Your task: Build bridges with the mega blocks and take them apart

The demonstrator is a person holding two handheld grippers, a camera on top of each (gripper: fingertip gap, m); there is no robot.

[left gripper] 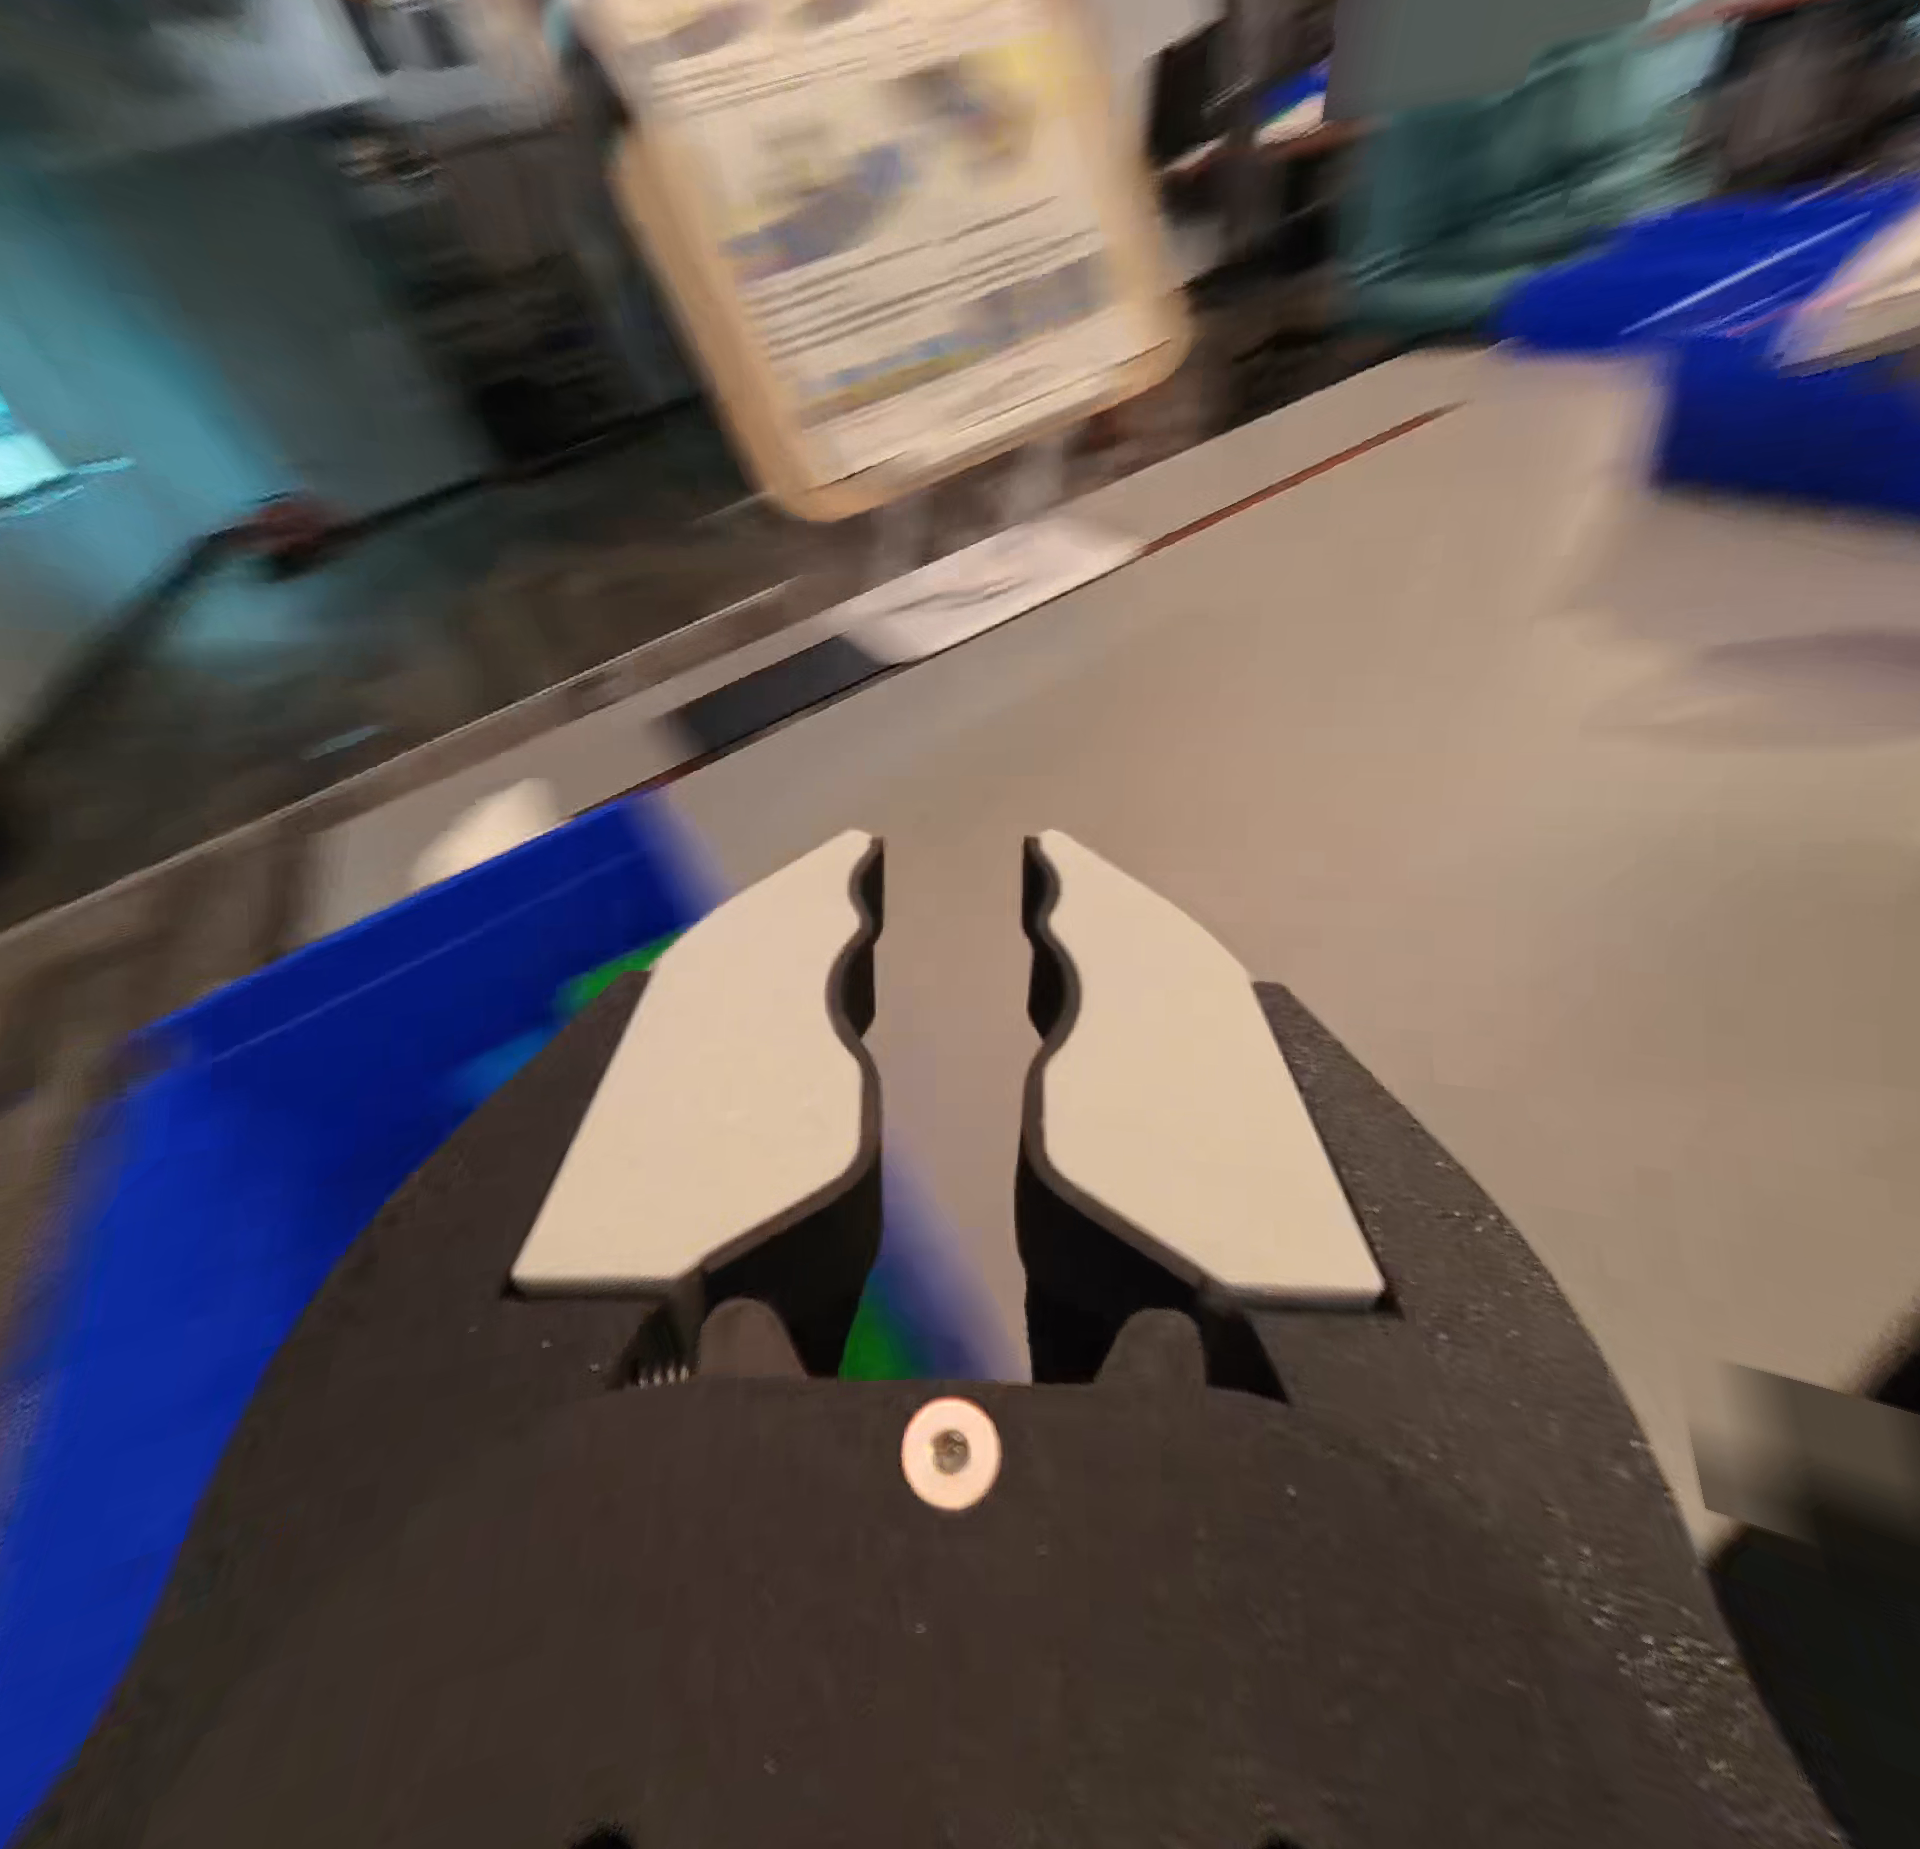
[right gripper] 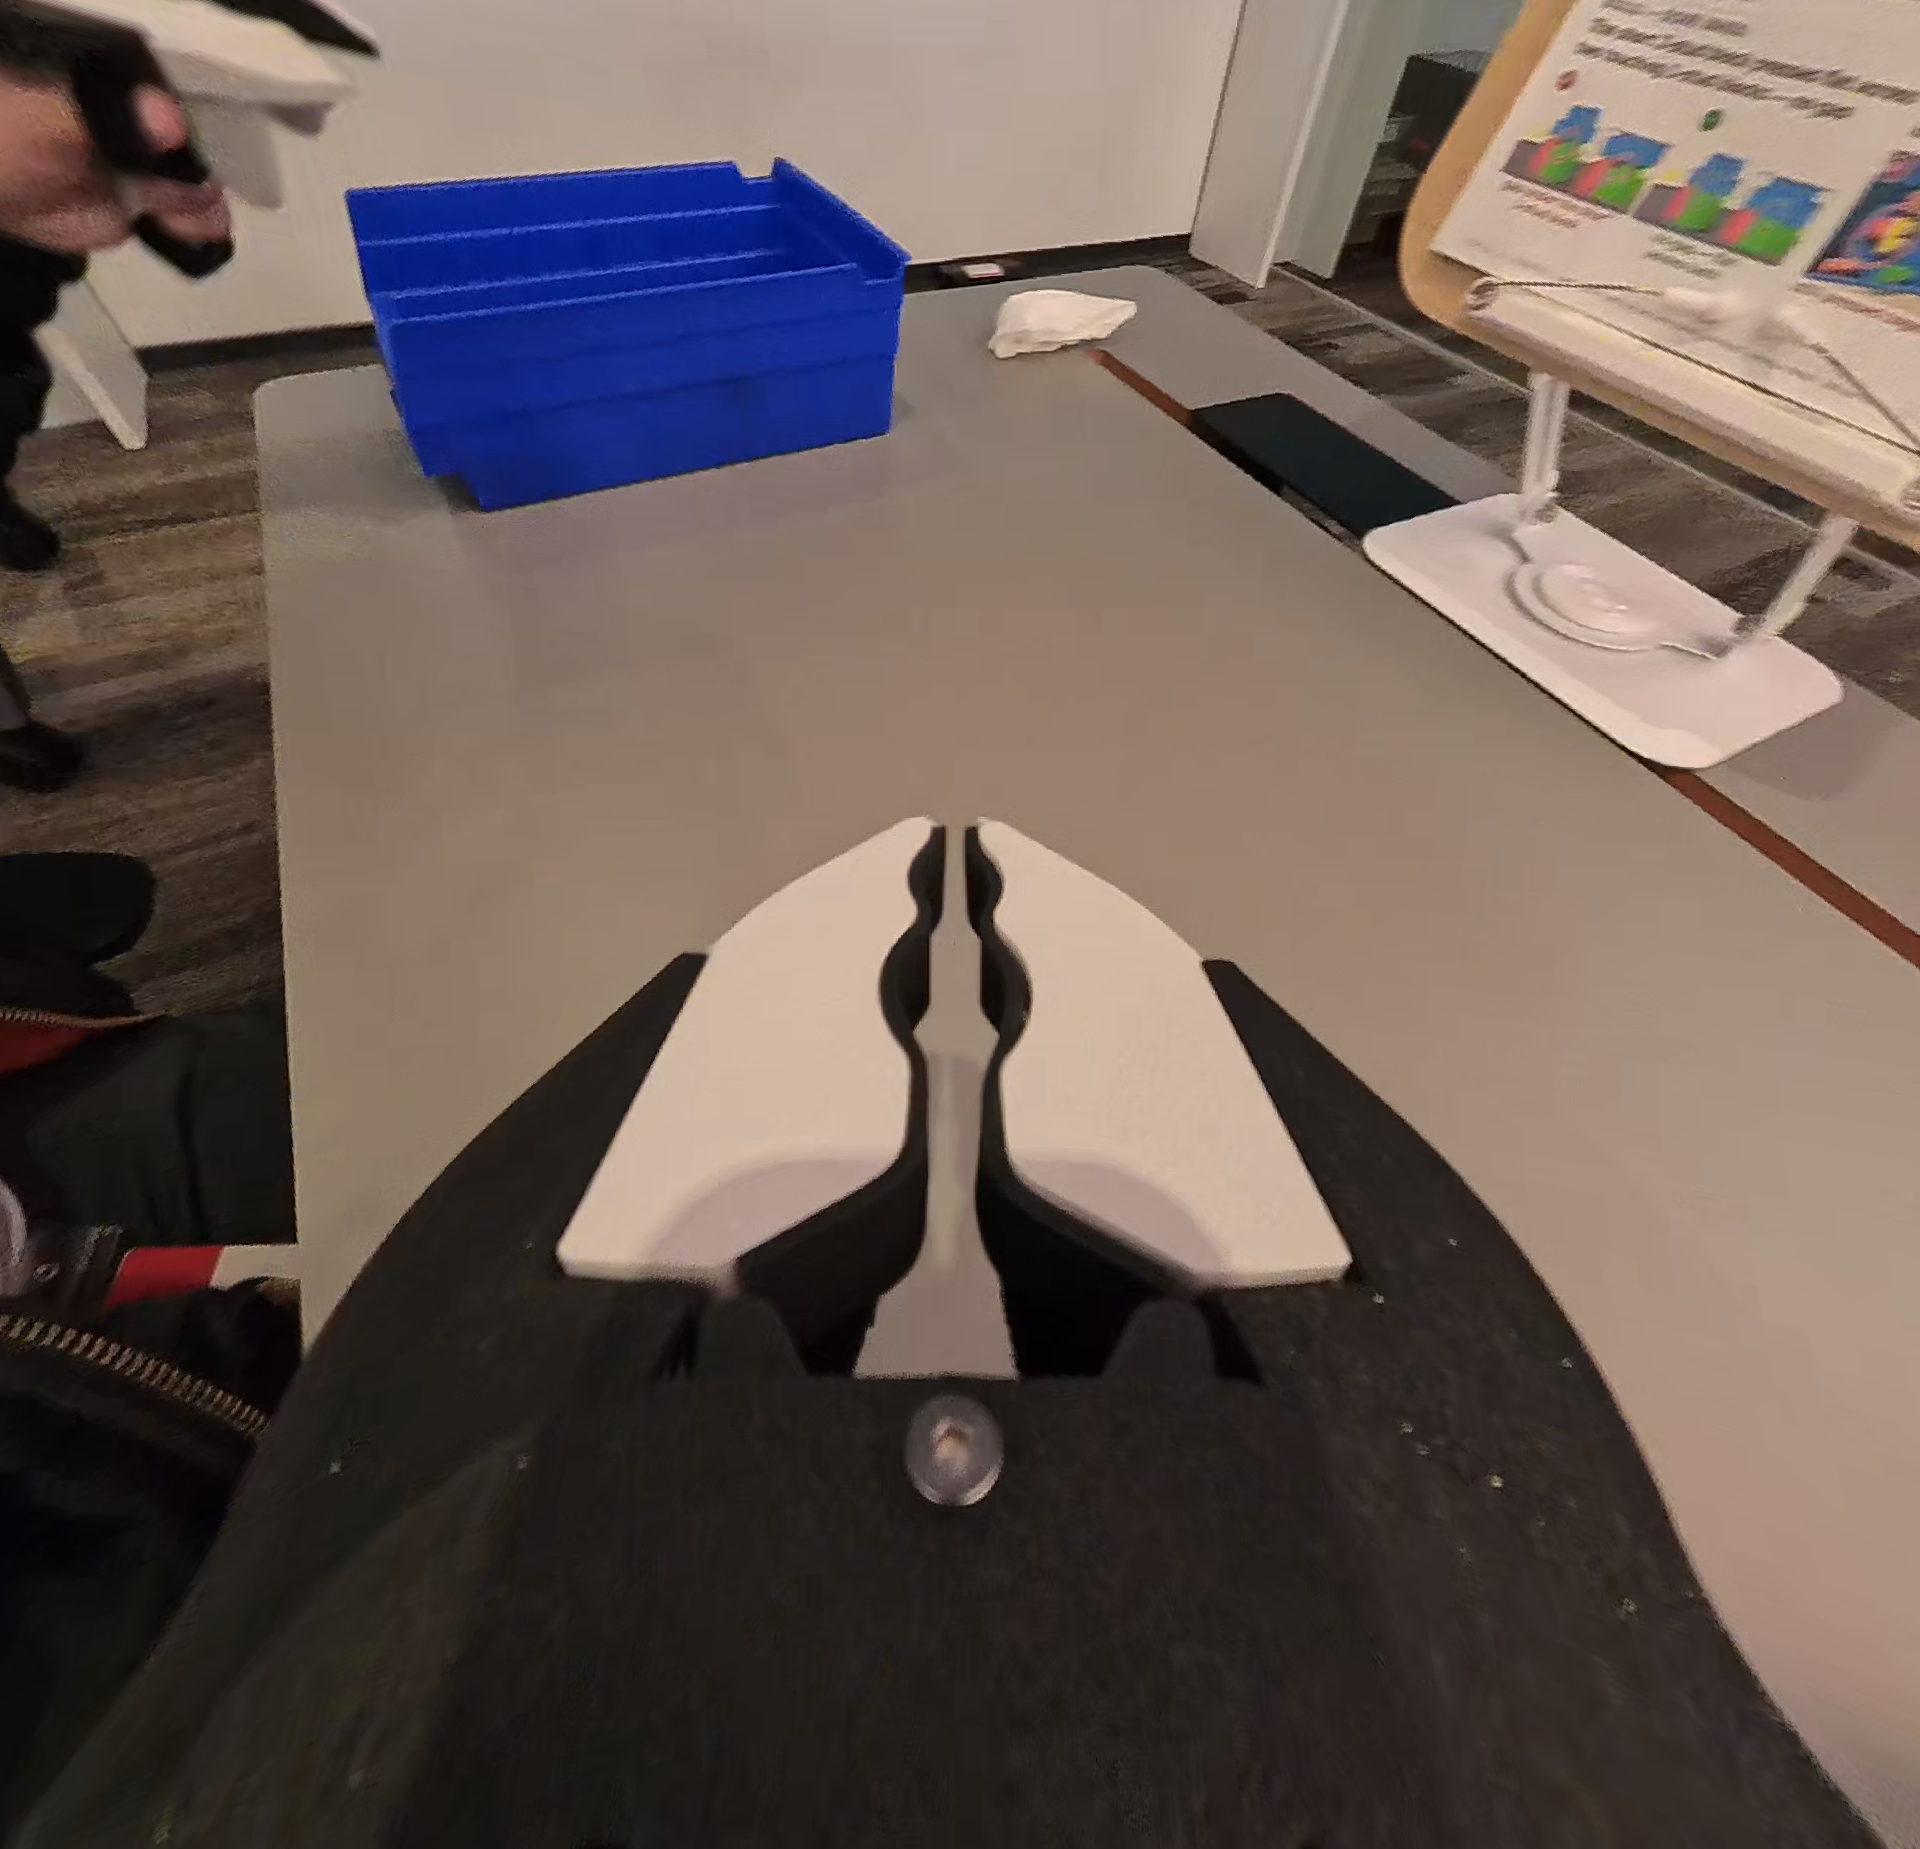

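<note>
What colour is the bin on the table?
Solid blue bin; clearest in the right wrist view, at the table's far end.

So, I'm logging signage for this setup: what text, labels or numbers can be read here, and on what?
Printed sheet on the wooden board: lines of writing beside block pictures; I won't quote them.
Same sheet, left wrist view: too blurred to read.
Blue bin, grey table: no writing seen.
</note>
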